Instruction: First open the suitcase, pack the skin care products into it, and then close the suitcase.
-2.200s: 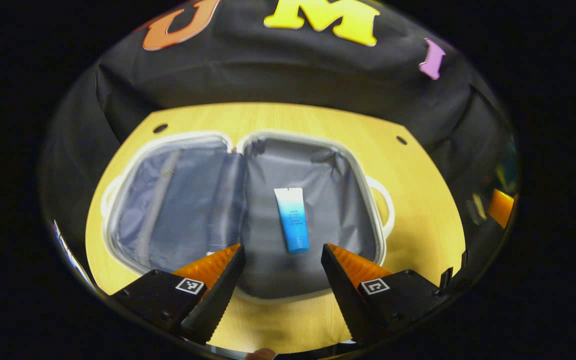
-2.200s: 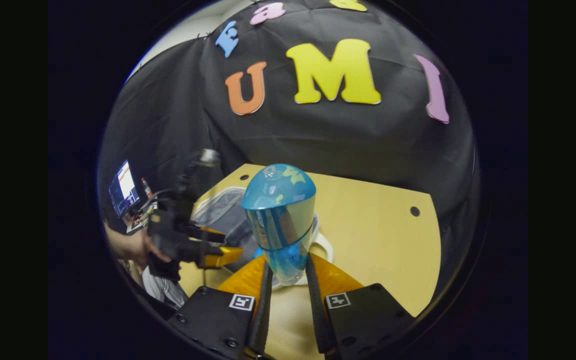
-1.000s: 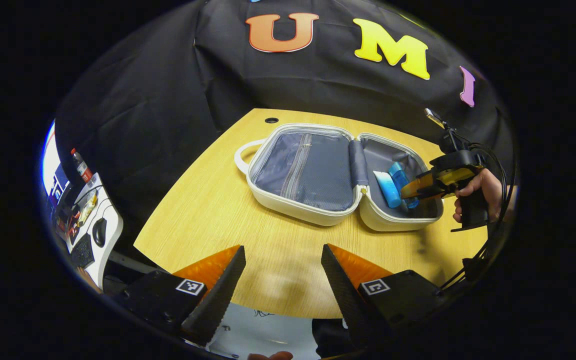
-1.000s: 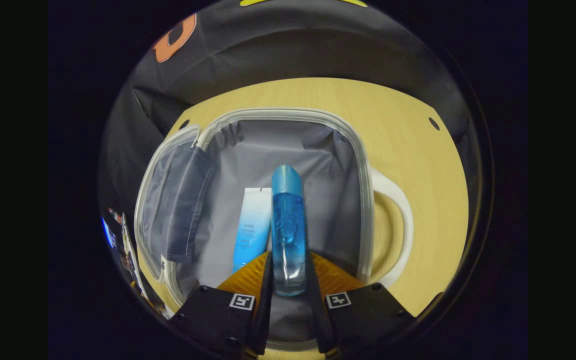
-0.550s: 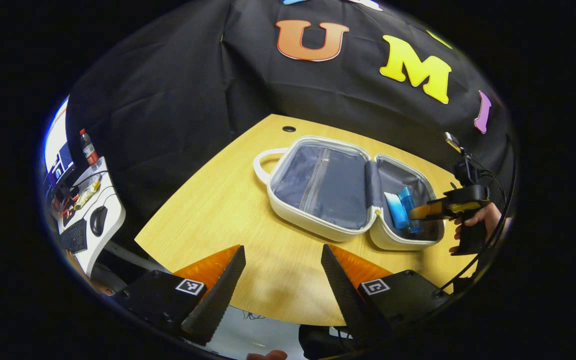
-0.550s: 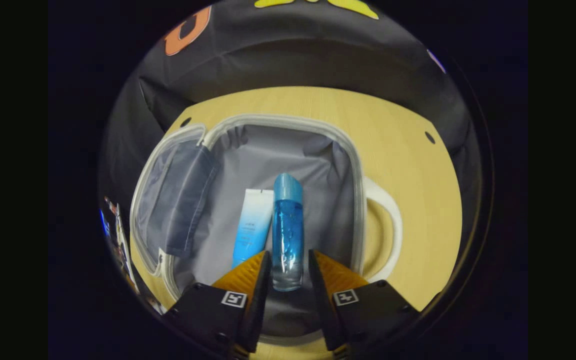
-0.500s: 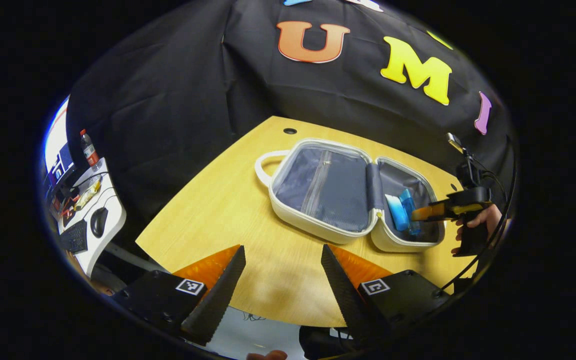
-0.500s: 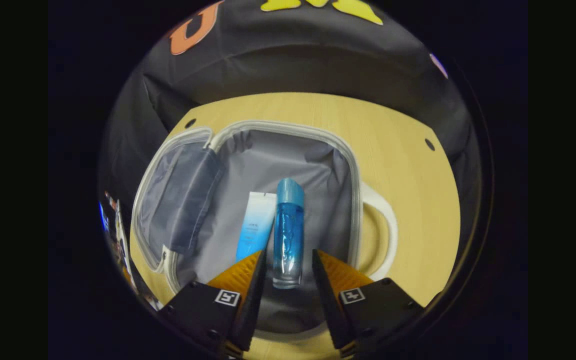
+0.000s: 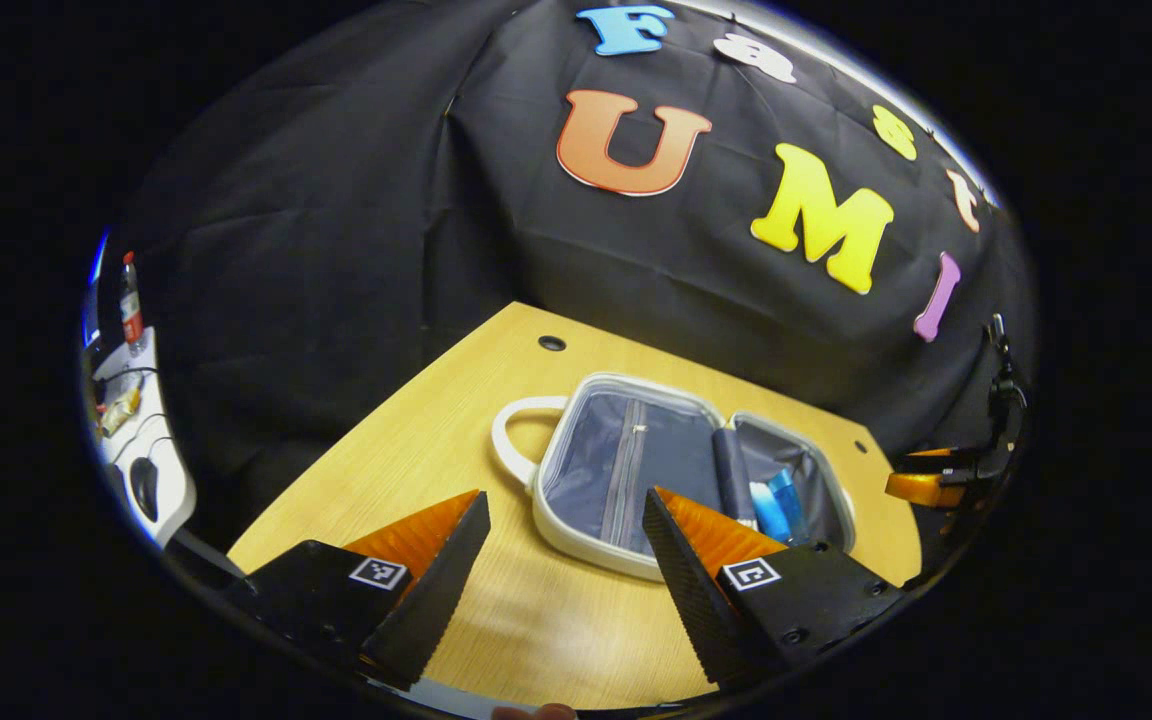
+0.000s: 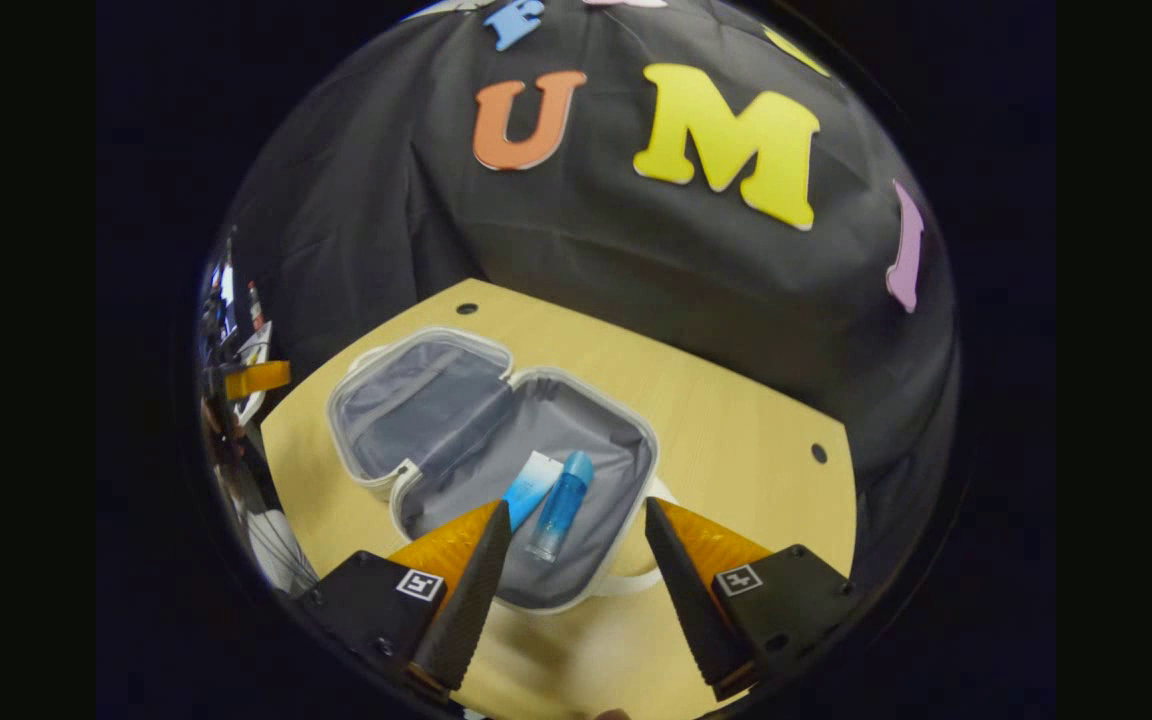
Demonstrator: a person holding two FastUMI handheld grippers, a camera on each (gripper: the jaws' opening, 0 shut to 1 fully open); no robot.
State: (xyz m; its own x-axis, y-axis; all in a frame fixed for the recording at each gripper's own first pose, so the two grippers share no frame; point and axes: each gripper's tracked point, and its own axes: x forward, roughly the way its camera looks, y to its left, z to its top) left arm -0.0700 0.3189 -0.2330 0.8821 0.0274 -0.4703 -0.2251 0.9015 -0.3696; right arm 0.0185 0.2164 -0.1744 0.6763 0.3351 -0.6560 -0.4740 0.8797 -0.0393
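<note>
- The suitcase [image 10: 496, 440] lies open on the worktop [image 10: 736, 420].
- A blue bottle [image 10: 558, 505] and a tube [image 10: 528, 487] lie side by side in its right half.
- Right tool [image 10: 568, 560] hangs spread above them, holding nothing.
- Left tool [image 9: 566, 560] is spread too, empty.

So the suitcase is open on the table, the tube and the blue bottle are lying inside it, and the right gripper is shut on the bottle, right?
Not quite. In the right gripper view the right gripper is open, with the blue bottle lying free beside the tube. The rest holds: both lie in the open suitcase on the table.
</note>
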